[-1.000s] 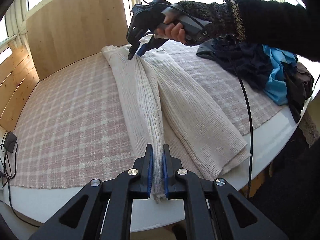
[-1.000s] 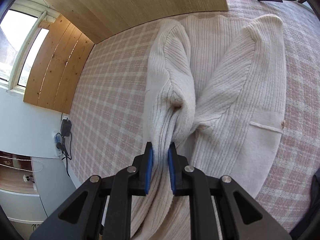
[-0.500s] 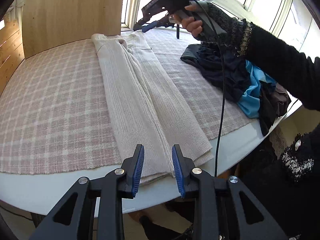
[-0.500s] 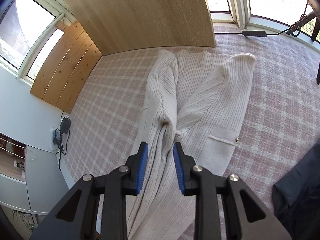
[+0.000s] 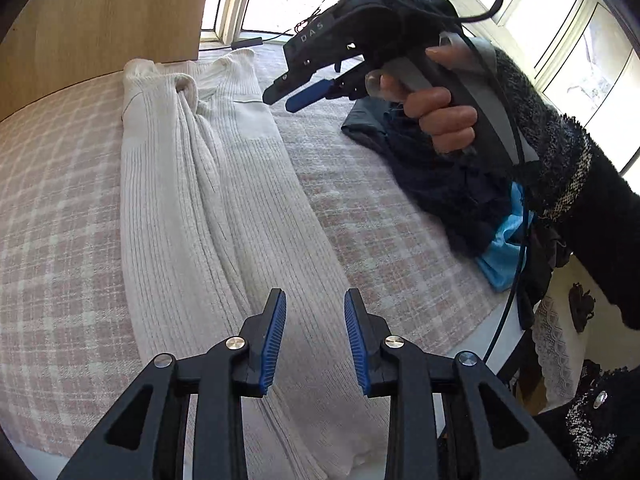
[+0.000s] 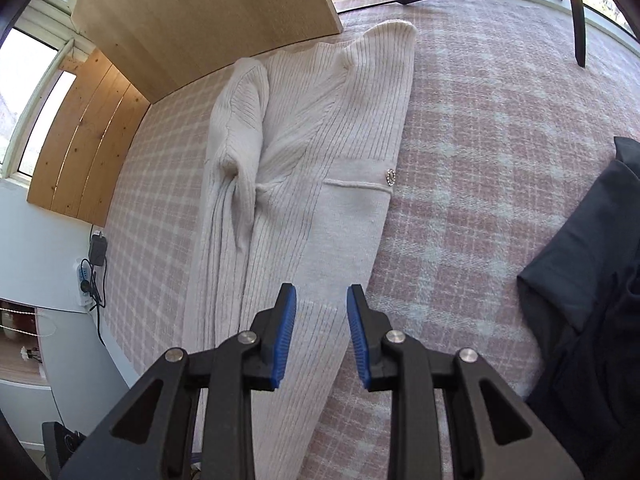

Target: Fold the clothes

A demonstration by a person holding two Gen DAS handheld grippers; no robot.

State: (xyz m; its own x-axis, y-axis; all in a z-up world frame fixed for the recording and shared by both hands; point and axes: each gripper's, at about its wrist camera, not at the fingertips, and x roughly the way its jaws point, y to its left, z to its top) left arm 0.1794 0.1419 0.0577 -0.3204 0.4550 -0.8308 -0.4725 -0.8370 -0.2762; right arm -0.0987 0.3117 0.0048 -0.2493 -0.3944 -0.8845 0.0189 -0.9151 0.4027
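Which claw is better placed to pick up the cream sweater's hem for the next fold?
Probably left: the left claw hangs open over the cream sweater near its hem, while the right claw is lifted near the collar end.

Cream cardigan (image 6: 320, 160): hem hidden behind gripper fingers (image 6: 286, 332), both views. Dark clothes pile (image 6: 592, 320): cut by right edge. Charger (image 6: 98, 248) by table's left edge: too small to identify.

A: Open checked counter (image 6: 480, 184) on the right of the cream knit (image 6: 304, 184), plenty of room to pass there.
B: Until the dark clothes pile (image 5: 448, 184) near the edge. And the wooden panel (image 6: 208, 20) blocks the far end.
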